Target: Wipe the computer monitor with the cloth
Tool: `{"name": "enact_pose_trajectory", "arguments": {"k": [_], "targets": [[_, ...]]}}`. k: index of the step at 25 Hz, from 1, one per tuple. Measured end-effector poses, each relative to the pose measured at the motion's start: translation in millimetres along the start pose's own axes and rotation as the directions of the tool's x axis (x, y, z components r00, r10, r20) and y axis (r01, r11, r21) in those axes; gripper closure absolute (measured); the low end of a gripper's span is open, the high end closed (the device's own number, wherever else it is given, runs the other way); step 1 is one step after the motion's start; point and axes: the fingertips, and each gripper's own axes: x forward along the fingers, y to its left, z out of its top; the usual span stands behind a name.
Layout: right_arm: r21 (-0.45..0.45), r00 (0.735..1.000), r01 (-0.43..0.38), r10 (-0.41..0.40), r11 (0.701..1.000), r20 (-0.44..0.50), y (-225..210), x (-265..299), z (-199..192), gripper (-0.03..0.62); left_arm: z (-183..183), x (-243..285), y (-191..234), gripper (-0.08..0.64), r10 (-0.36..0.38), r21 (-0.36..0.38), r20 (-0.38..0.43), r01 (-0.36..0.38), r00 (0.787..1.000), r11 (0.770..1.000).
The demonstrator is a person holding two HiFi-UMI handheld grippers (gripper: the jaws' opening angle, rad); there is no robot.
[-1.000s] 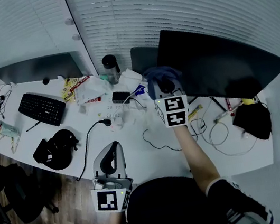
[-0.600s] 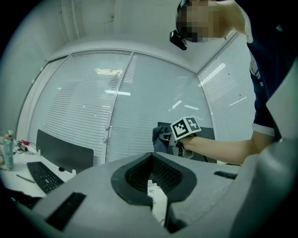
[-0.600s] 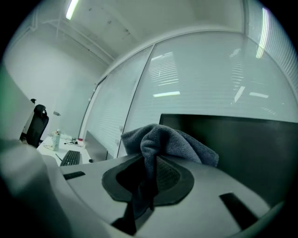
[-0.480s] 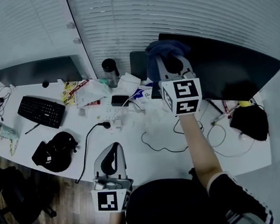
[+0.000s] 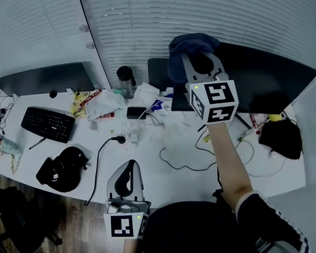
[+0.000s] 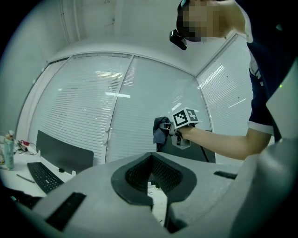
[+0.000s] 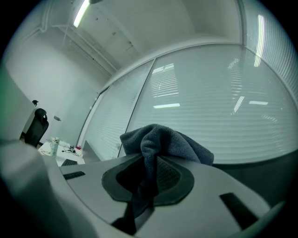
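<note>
The dark monitor [image 5: 258, 78] stands at the back right of the white desk [image 5: 151, 154]. My right gripper [image 5: 198, 64] is raised at the monitor's upper left corner, shut on a dark blue cloth [image 5: 191, 47] that bunches above the jaws. In the right gripper view the cloth [image 7: 163, 144] fills the gap between the jaws [image 7: 149, 160], and the monitor's top edge [image 7: 260, 167] runs low on the right. My left gripper [image 5: 126, 186] hangs low at the desk's near edge, shut and holding nothing; the left gripper view [image 6: 152, 160] looks toward the right gripper [image 6: 179, 125].
A second monitor [image 5: 41, 81] and a black keyboard [image 5: 47, 123] sit at the left. A black bag [image 5: 62, 169], a dark bottle [image 5: 126, 79], scattered papers [image 5: 140, 95], loose cables [image 5: 183, 164] and a black object [image 5: 280, 134] lie on the desk. Window blinds [image 5: 215, 3] close the back.
My right gripper has lifted the cloth from just above the desk up to the monitor's top left corner. The left gripper has stayed put.
</note>
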Motion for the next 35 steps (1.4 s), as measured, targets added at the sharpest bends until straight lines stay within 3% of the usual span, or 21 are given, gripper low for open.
{"name": "enact_pose_trajectory", "arguments": {"k": [5,12,16,21,28,35], "targets": [[0.007,0.998,0.001,-0.002,1.000,0.068,-14.4,-56.6,20.6,0.545,4.3,0.5,-15.5,0.555,-0.032,-0.006,0.026,0.032,0.999,0.999],[-0.025,0.989,0.079,-0.075,0.997,0.127,-67.1,-168.3,37.4,0.545,0.1,7.7,-66.4,0.555,-0.118,0.021,0.015,0.118,0.993,0.993],[-0.041,0.988,0.117,-0.113,0.992,0.101,-96.8,-239.8,34.0,0.545,10.4,6.6,-107.2,0.555,-0.158,0.033,0.059,0.156,0.986,0.987],[-0.063,0.989,0.135,-0.131,0.989,0.063,-115.4,-330.9,30.8,0.545,15.7,-9.6,-164.0,0.555,-0.166,0.033,0.035,0.165,0.986,0.986],[0.005,0.993,0.117,-0.117,0.993,0.009,-114.4,-447.5,11.5,0.545,7.4,-53.8,-240.8,0.555,-0.181,0.031,0.014,0.181,0.983,0.983],[0.061,0.997,0.073,-0.071,0.995,-0.036,-98.6,-519.4,-14.7,0.546,8.5,-91.7,-306.7,0.555,-0.220,0.003,0.037,0.220,0.975,0.976]]}}
